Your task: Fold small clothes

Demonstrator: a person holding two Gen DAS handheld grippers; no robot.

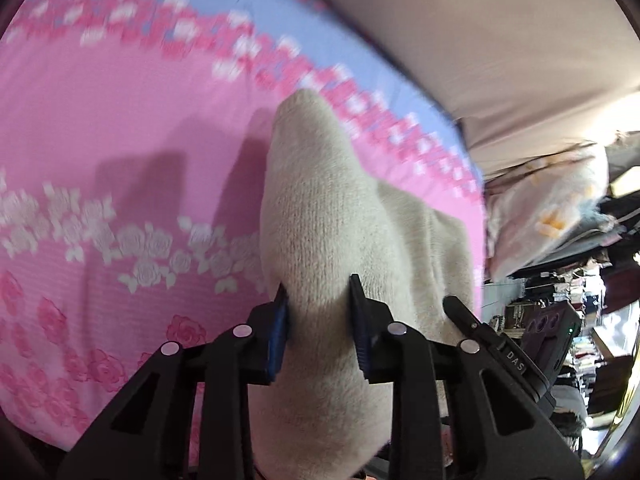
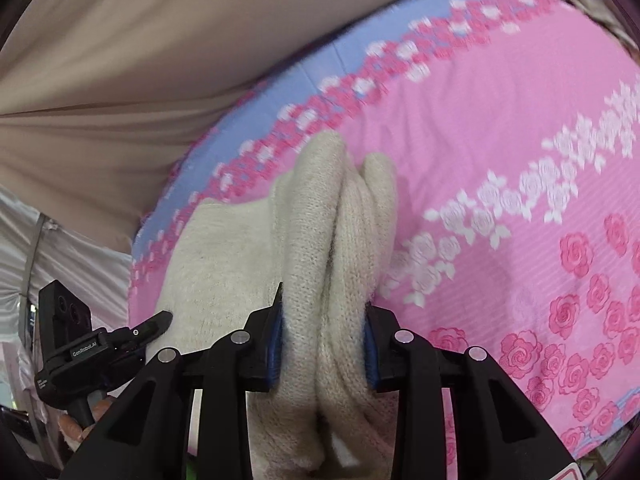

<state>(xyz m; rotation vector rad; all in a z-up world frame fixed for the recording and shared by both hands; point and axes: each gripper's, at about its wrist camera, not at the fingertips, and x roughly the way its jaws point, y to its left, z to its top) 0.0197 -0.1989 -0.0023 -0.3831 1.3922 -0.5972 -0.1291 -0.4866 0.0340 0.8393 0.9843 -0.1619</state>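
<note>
One cream garment [image 1: 320, 216], two grippers clamping.

The left hand-held gripper [image 1: 319, 304] points steeply down, its two black fingers with blue pads [image 1: 280, 328] closed onto a fold of cream knit [image 1: 320, 220] bunched between them. The pads press into it on both sides, with a narrow gap kept by the cloth.

The right hand-held gripper [image 2: 323, 312] points down at much the same slope, its blue pads [image 2: 276, 344] likewise pressed onto a thick bunch of the same knit.

In the right wrist view the left tool shows at the lower left edge, with fingertips of the person's left hand [image 2: 74, 426] wrapped round its handle.
</note>
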